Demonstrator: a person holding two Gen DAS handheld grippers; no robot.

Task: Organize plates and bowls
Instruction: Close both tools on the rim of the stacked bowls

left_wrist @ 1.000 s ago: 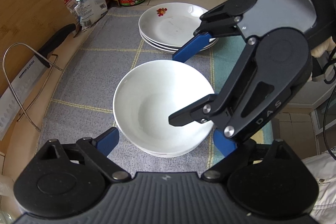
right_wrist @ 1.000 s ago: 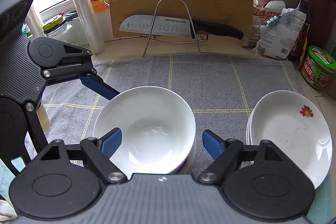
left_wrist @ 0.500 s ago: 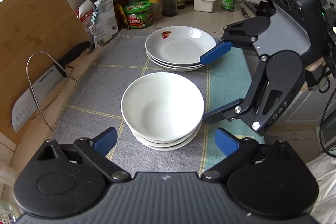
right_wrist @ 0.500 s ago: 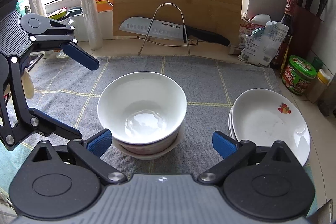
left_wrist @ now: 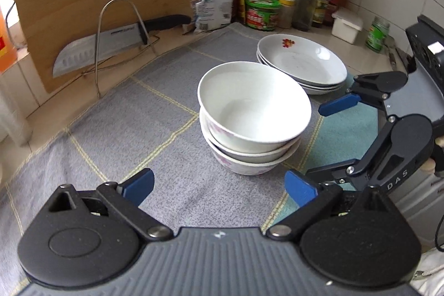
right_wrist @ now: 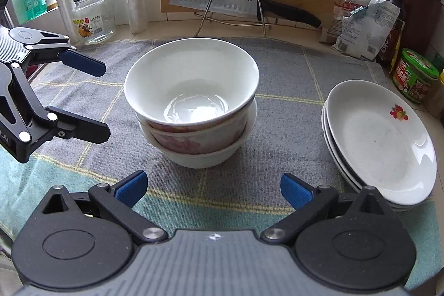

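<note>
right wrist view: bowls dead ahead, both grippers standing off empty

right wrist view has the bowl stack (right_wrist: pixel 194 107) sitting straight out in front of the right gripper (right_wrist: pixel 212 189), centred between its two blue pads, which are spread wide apart with nothing in them. the stack isn't between the fingers though, it's a little farther out on the grey cloth (right_wrist: pixel 291 113). the plate stack (right_wrist: pixel 383 140) is off to the right of that gripper, near the cloth's right edge, apart from the bowls.

the left gripper (left_wrist: pixel 219 186) is also wide apart and empty. from its side the bowls (left_wrist: pixel 252 118) lie ahead and a bit to the right, and the plates (left_wrist: pixel 302 63) are farther back behind them.

bowls are round so there's no long axis to fuss over, any rim approach works. both stacks look tidy, so my guess is the sorting is mostly done. if anything goes for the bowls next, the right gripper looks better lined up, it just pushes straight forward. the top bowl sits slightly tilted in the stack, so a nudge could rock it.
</note>
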